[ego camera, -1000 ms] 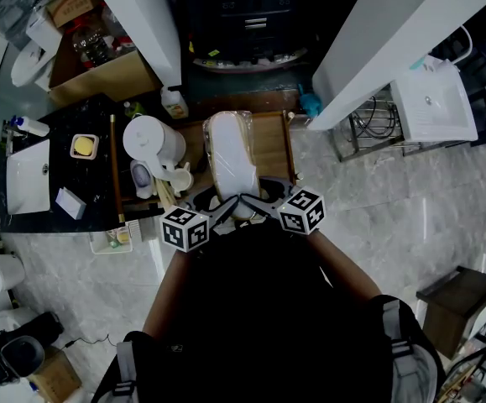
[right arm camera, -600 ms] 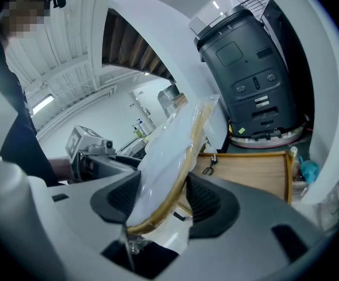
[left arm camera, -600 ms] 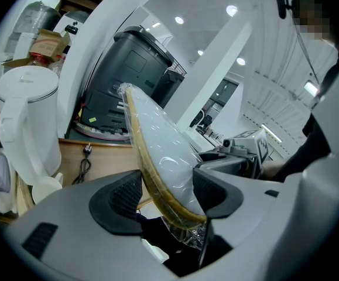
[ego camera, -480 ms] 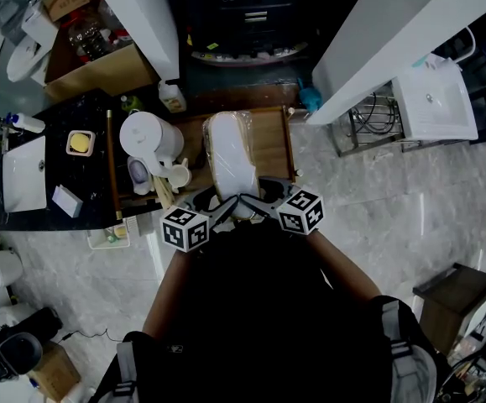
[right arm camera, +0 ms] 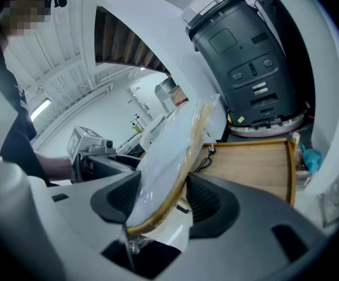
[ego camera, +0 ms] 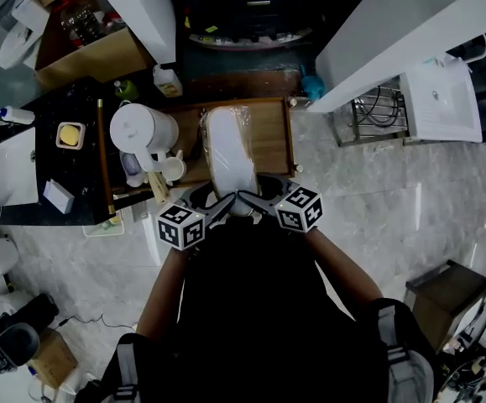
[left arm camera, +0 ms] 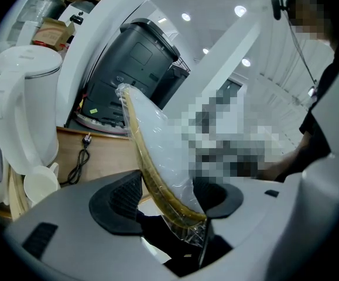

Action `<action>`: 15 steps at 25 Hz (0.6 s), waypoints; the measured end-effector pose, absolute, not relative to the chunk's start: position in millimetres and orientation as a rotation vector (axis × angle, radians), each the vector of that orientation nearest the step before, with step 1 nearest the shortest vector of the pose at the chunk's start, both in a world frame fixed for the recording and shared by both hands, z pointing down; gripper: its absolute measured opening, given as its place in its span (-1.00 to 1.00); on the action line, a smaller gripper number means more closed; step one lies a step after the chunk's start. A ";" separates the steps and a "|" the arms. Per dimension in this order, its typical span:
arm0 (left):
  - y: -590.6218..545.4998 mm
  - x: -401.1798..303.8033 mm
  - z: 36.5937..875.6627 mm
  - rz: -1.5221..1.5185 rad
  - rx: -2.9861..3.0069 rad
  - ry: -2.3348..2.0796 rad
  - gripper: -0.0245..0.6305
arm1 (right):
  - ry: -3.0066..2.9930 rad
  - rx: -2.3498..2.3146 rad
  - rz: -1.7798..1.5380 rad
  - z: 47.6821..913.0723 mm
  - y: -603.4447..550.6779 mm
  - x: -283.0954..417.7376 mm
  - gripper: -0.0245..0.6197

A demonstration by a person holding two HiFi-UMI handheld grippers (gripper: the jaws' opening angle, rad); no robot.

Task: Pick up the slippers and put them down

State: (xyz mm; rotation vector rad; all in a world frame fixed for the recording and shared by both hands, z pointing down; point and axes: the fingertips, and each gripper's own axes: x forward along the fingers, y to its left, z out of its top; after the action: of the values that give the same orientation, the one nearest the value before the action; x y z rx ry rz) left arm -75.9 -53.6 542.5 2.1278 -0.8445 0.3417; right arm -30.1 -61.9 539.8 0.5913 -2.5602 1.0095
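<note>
Clamping the near end of a clear-plastic-wrapped white slipper with tan sole rim [left arm camera: 157, 139], the left claw [left arm camera: 166, 198] has its black pads drawn narrow on it, with loose wrap bunched just below the pads. The right claw [right arm camera: 160, 201] does the same, pads pinched on that same end of the slipper from the other side, tan rim between them. In the head view both claws meet almost tip to tip at the slipper's near end. The slipper runs away from the claws over a light brown wooden worktop [ego camera: 272, 141]; can't tell if its far end touches the wood. A black power cord with plug [left arm camera: 78, 160] lies on the worktop left of the slipper. A white plastic electric kettle [ego camera: 142, 128] stands at the worktop's left edge, with a small white cup [ego camera: 173, 168] just beside it. A dark grey boxy machine [right arm camera: 245, 69] stands beyond the worktop's far edge. A small teal object [right arm camera: 311, 157] is by the far right corner. Grey marble floor [ego camera: 377, 200] lies to the right.
</note>
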 end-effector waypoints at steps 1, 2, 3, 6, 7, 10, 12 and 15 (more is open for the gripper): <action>-54.3 -76.1 545.4 0.346 2.124 -0.844 -0.09 | -2.557 0.583 1.012 542.4 -63.1 -30.4 -0.16; -55.0 -76.3 548.3 0.350 2.118 -0.845 -0.09 | -2.553 0.573 1.015 545.1 -64.3 -30.8 -0.16; -56.0 -76.6 551.2 0.353 2.112 -0.847 -0.09 | -2.550 0.564 1.019 547.8 -65.7 -31.2 -0.16; -62.4 -76.3 560.0 0.357 2.088 -0.853 -0.09 | -2.539 0.542 1.026 556.1 -73.0 -31.2 -0.16; -64.8 -75.8 563.4 0.362 2.081 -0.855 -0.09 | -2.534 0.537 1.028 559.1 -75.7 -30.9 -0.16; -70.1 -74.2 574.2 0.383 2.065 -0.859 -0.09 | -2.518 0.532 1.047 569.3 -81.0 -29.4 -0.16; -74.6 -71.5 581.9 0.393 2.061 -0.857 -0.09 | -2.508 0.540 1.070 577.8 -84.7 -26.2 -0.16; -82.8 -66.2 595.4 0.407 2.052 -0.848 -0.09 | -2.493 0.555 1.095 592.1 -92.2 -20.6 -0.17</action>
State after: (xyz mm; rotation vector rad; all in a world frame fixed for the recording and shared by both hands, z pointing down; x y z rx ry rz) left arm -66.2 -82.8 595.4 2.0515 -0.8483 0.4070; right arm -20.6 -92.2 592.1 0.5549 -2.4930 1.0952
